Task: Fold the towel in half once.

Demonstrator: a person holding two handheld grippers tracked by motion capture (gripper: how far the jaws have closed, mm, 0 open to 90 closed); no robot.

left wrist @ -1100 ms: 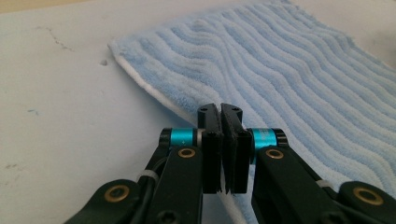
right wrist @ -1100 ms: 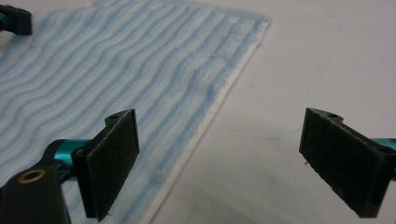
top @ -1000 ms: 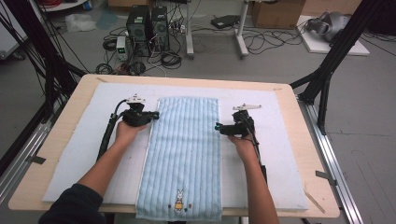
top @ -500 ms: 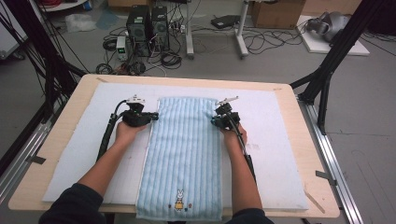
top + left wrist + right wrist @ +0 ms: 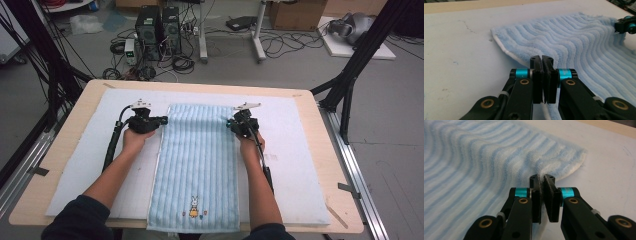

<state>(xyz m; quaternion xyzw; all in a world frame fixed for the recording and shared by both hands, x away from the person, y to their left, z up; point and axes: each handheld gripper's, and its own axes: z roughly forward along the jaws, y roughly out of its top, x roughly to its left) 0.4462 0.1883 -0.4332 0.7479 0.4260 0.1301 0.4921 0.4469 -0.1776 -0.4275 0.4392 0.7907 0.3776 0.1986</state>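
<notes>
A long light-blue striped towel point(image 5: 197, 162) lies flat down the middle of a white mat point(image 5: 305, 150) that covers a wooden table point(image 5: 320, 130). Its near end, with a small rabbit picture point(image 5: 193, 204), reaches the table's front edge, and its far end stops short of the mat's back edge. A person's two forearms come in from the front, one on each side of the towel. The left gripper point(image 5: 161, 120) sits at the towel's left edge, near the far left corner. Seen from that gripper's own camera, its jaws are pressed together and pinch the towel's white-trimmed edge point(image 5: 509, 53). The right gripper point(image 5: 231, 123) sits at the towel's right edge, near the far right corner. Its jaws have just been closing and now pinch the edge of the towel point(image 5: 559, 170), with the fabric bunched up just ahead of them. Beyond the table, computer boxes point(image 5: 159, 22) and loose cables point(image 5: 280, 45) lie on the grey floor.
</notes>
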